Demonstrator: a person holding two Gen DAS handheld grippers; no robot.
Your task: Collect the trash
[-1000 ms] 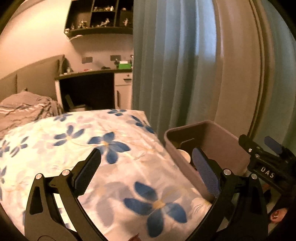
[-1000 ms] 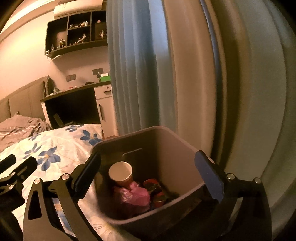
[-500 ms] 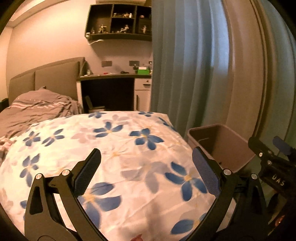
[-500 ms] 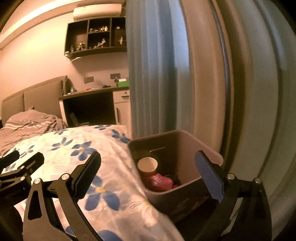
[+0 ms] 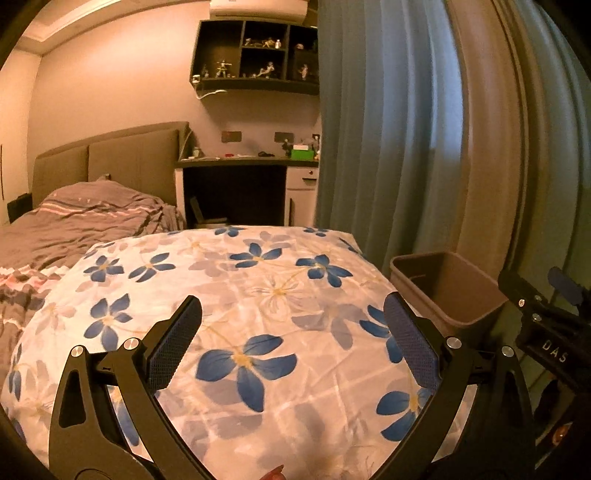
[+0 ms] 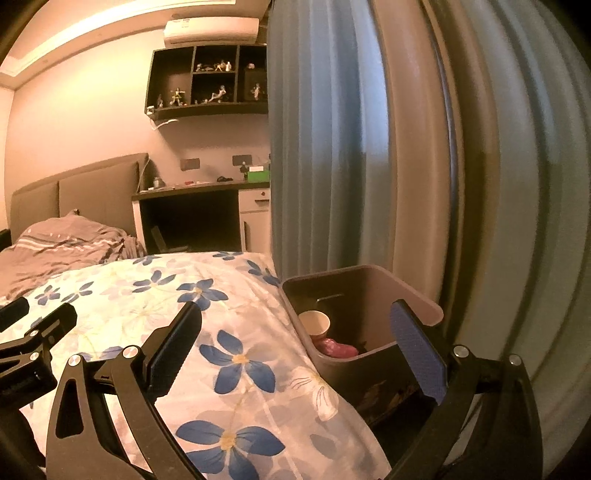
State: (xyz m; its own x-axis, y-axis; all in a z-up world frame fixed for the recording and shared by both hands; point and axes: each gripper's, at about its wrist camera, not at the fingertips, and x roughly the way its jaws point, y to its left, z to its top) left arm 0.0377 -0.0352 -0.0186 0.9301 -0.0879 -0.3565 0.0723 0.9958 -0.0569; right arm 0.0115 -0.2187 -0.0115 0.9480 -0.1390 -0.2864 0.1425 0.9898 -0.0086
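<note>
Left wrist view: the left gripper (image 5: pixel 291 339), jaws spread and empty, hangs over the floral duvet (image 5: pixel 258 288); the bin (image 5: pixel 458 295) at three o'clock hides its contents. Right wrist view: the right gripper (image 6: pixel 295 343), jaws spread, sees into the bin (image 6: pixel 373 365), holding a paper cup (image 6: pixel 314 322) and pink wrapper (image 6: pixel 334 348).

One bin (image 6: pixel 413 299) stands beside one bed (image 5: pixel 258 295). In the bin lie one paper cup (image 6: pixel 314 322) and one pink wad (image 6: pixel 334 348). Two tongs show, left (image 5: pixel 291 338) and right (image 6: pixel 295 343), each with two fingers. One bench (image 5: pixel 251 160), one green box (image 5: pixel 302 153), one wall shelf (image 5: pixel 255 55), one air conditioner (image 6: pixel 211 29).
</note>
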